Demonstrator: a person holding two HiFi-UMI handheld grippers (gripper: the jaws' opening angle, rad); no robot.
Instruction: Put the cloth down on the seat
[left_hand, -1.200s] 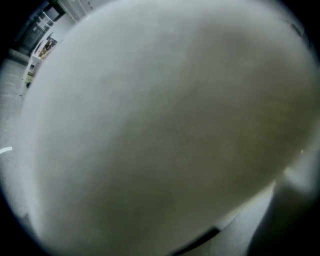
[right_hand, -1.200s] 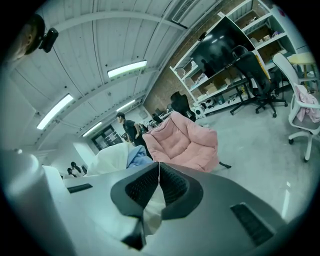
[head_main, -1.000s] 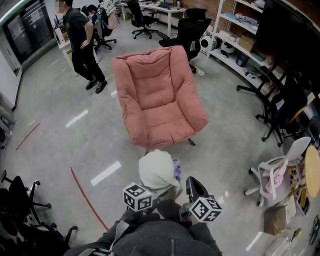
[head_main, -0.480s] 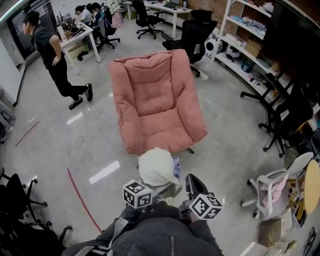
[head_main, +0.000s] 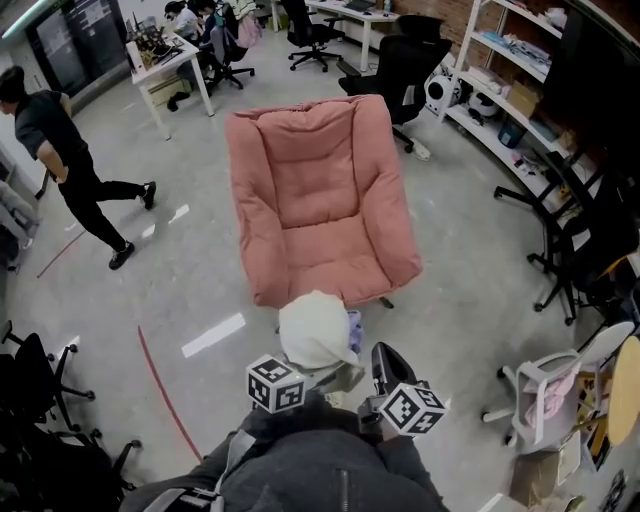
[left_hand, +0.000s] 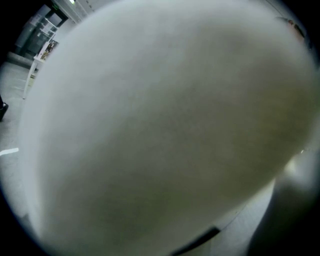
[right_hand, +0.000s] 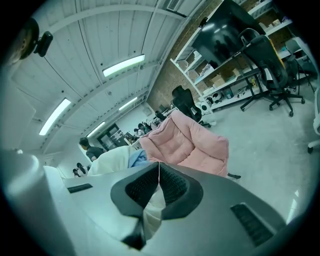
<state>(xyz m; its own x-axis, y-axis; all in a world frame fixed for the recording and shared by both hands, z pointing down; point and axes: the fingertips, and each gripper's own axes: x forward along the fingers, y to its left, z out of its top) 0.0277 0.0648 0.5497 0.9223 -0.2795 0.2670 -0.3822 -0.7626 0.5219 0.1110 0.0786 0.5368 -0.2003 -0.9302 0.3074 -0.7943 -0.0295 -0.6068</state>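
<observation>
Carry phase: across the head views the pink armchair (head_main: 318, 195) has drawn slightly closer, while the cloth (head_main: 316, 332) remains bundled just short of its seat (head_main: 322, 262). Right gripper (right_hand: 159, 170) jaws pinch a cloth fold; cloth smothers the left gripper (head_main: 298, 368) view, its jaws unreadable. Release still lies ahead.
</observation>
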